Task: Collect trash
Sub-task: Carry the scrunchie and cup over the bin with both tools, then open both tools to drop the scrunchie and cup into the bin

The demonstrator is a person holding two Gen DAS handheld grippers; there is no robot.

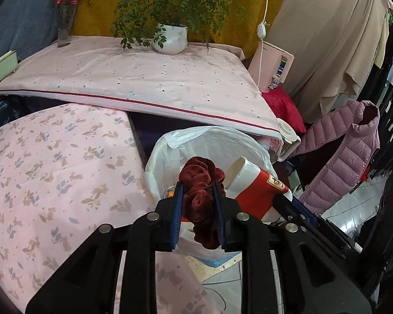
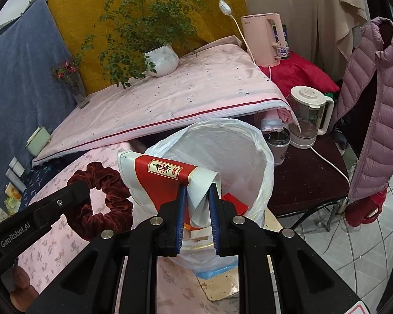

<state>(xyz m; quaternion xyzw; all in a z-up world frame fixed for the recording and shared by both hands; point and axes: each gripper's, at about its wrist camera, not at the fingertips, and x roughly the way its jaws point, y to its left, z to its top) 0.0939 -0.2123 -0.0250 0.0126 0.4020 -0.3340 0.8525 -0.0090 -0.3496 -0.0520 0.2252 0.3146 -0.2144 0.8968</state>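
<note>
L tongs [image 1: 197,209] clamped on scrunchie [image 1: 201,196], R tongs [image 2: 196,217] clamped on crushed cup [image 2: 167,180]; both held just over the open bin [image 2: 249,141], btwn bed [image 2: 52,248] & chair [image 2: 309,178].

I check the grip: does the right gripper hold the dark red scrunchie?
No, the right gripper pinches the red and white paper cup; the left gripper holds the scrunchie.
</note>
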